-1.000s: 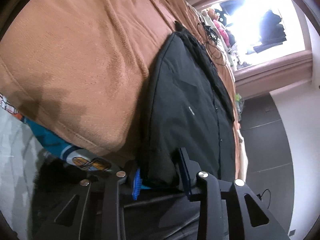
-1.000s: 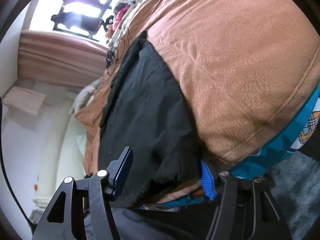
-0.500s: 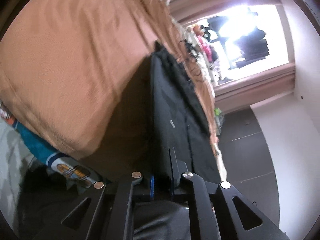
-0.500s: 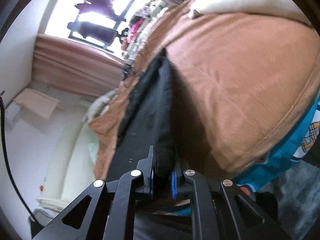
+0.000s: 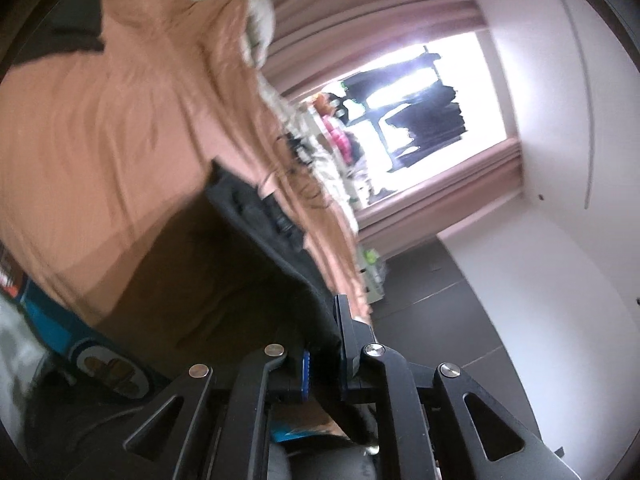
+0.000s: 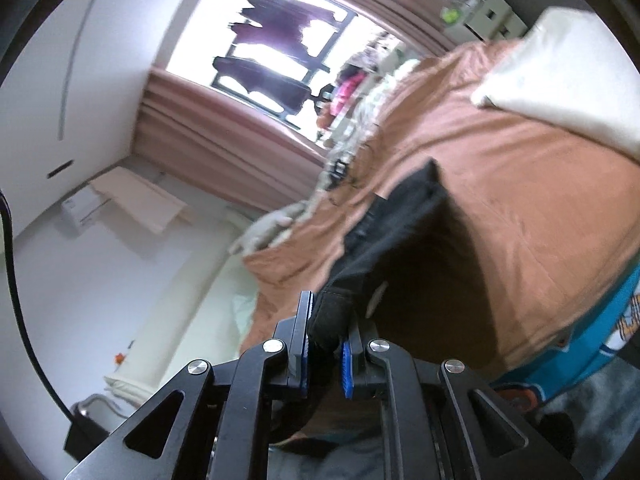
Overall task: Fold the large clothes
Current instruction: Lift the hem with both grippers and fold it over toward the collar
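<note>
A: We have the left gripper point(image 5: 323, 350) pinching one edge of the black garment point(image 5: 256, 216), its fingers pressed on the cloth at about six o'clock in the left view.

B: And our right gripper point(image 6: 326, 344) pinches another edge of the black garment point(image 6: 384, 232), also near six o'clock in the right view.

A: From our fingers the garment stretches away over the orange blanket point(image 5: 120, 120), toward twelve o'clock.

B: We see the bright window point(image 6: 280, 52) at eleven o'clock on the right, and a pale pillow point(image 6: 560, 80) on the blanket at two o'clock.
</note>
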The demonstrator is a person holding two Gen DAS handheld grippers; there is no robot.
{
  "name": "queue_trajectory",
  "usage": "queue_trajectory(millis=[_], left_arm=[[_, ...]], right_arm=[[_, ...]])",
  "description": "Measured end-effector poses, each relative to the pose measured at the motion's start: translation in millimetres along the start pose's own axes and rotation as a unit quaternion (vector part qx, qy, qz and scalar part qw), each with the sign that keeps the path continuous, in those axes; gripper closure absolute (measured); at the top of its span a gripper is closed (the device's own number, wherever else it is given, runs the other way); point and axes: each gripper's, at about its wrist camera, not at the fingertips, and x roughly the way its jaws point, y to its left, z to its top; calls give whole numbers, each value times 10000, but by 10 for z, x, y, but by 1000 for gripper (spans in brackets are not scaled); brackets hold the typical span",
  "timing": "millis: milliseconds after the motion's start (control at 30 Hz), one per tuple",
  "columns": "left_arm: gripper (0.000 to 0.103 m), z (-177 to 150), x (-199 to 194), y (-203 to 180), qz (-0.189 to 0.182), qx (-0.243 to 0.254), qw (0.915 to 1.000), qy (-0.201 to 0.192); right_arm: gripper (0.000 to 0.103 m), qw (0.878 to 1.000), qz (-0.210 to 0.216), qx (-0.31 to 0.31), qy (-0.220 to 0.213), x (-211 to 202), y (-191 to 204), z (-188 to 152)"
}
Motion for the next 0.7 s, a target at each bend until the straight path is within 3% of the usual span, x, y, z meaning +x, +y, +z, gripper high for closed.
queue_trajectory(millis=[367, 533, 700], left_arm=[[93, 129, -740, -742, -636, 449, 9942, -736], [93, 212, -738, -876, -577, 697, 9927, -798], [93, 379, -461, -827, -448, 621, 9949, -657]], right_arm=[[91, 9935, 774, -677, -481, -463, 916, 102], [91, 9934, 752, -669, -552, -415, 944, 144], [91, 9960, 475, -352, -665, -139, 807, 307]])
